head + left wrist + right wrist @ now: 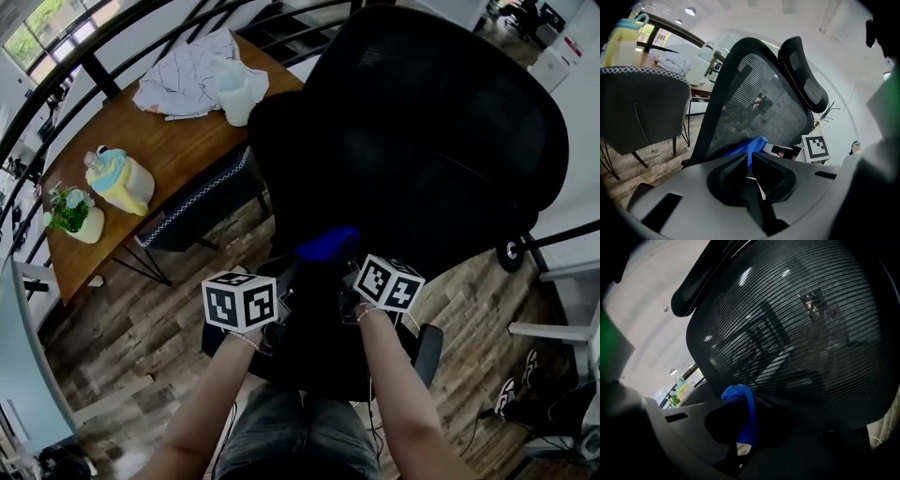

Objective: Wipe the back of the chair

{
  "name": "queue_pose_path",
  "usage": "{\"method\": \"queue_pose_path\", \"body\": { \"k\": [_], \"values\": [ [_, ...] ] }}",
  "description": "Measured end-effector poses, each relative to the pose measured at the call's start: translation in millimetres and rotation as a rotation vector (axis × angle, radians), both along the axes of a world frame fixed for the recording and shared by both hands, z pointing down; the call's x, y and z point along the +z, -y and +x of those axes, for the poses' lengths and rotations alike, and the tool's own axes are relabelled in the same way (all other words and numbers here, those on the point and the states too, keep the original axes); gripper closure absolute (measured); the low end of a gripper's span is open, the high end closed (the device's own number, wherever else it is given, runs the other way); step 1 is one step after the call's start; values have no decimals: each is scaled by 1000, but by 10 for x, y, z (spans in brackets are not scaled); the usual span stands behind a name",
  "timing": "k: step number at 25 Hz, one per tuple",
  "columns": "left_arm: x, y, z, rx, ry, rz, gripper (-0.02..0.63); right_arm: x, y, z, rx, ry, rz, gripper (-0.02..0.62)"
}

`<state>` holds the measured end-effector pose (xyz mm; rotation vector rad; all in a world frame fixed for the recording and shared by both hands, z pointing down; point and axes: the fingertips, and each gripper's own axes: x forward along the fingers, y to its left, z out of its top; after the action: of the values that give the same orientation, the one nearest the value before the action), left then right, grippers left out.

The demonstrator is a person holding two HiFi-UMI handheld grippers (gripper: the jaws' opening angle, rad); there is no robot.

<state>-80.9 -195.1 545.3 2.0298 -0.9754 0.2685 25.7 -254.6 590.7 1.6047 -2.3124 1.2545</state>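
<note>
Left hand-held gripper (pixel 751 157): shut tight on my blue cloth (pixel 328 244).
Right hand-held gripper (pixel 749 416): pinching it too.
Chair back (pixel 441 141): just ahead, cloth by its bottom.
Worry: I push hard, chair rolls away.

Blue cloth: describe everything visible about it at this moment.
The blue cloth is a small, soft, bright blue rag that looks fuzzy like microfibre, and it is bunched rather than spread flat. The right gripper is shut on it, with a fold hanging down between its jaws. The left gripper pinches a thin strip of it too. The bunched top sits at the lower mesh back of the black chair, seemingly touching it.
</note>
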Motion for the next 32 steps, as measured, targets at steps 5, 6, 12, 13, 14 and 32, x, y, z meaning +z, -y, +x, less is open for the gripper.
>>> {"method": "queue_pose_path", "body": {
  "k": [5, 6, 12, 13, 14, 32],
  "values": [
    [54, 48, 269, 49, 14, -7, 568, -16, -58, 324, 75, 19, 0, 551],
    [55, 51, 331, 60, 12, -9, 568, -8, -75, 396, 95, 28, -3, 551],
    [77, 48, 698, 128, 15, -12, 568, 77, -225, 864, 181, 35, -20, 551],
    [82, 47, 764, 138, 12, -14, 568, 98, -249, 954, 194, 33, -24, 551],
    [86, 44, 831, 150, 8, -16, 568, 120, -272, 1043, 207, 31, -27, 551],
    [175, -59, 1677, 319, -9, -40, 568, 194, -634, 2248, 394, -14, -36, 551]
  ]
}}
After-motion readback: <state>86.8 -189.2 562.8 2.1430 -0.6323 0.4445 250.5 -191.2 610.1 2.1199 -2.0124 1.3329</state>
